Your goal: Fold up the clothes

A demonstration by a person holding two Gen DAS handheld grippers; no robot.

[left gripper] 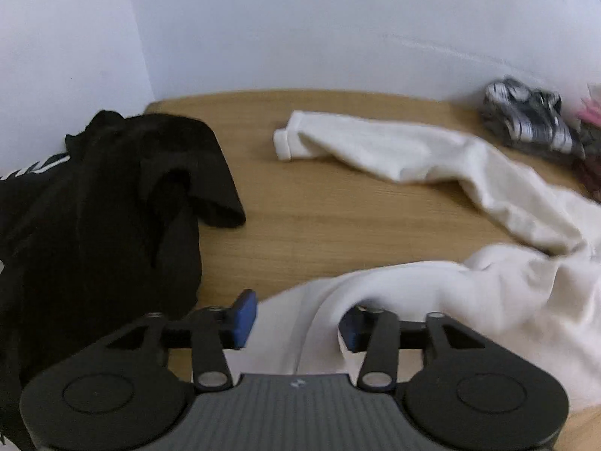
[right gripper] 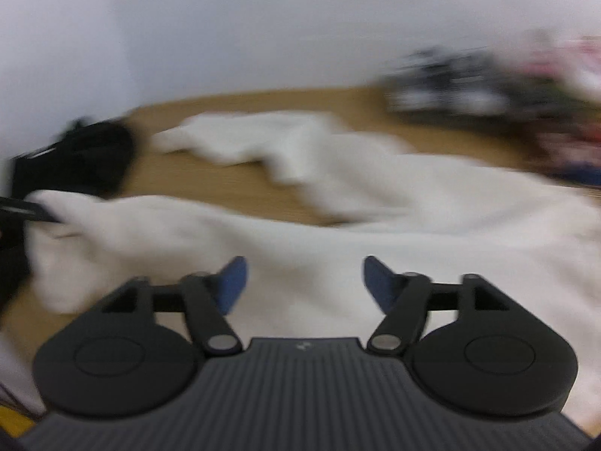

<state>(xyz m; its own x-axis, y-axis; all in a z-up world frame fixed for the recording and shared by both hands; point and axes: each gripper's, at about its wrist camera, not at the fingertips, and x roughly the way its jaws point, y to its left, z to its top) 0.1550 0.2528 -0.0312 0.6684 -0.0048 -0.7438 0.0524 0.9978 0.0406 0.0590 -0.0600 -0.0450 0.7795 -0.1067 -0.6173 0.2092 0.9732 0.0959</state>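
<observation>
A white long-sleeved garment (left gripper: 488,282) lies spread on the wooden table (left gripper: 319,218), with one sleeve (left gripper: 375,150) reaching toward the back and ending in a cuff (left gripper: 285,143). My left gripper (left gripper: 296,325) hovers over the garment's near left edge. Its blue pads (left gripper: 244,319) stand apart, with a loose fold of white cloth below them and nothing pressed. In the blurred right wrist view the same white garment (right gripper: 413,206) fills the table (right gripper: 225,180). My right gripper (right gripper: 305,282) is open wide above it and holds nothing.
A crumpled black garment (left gripper: 94,206) with white stripes lies at the left, also seen as the black garment (right gripper: 86,158). A pile of patterned clothes (left gripper: 533,120) sits at the back right against the white wall (left gripper: 300,37). Bare wood shows between the black garment and the sleeve.
</observation>
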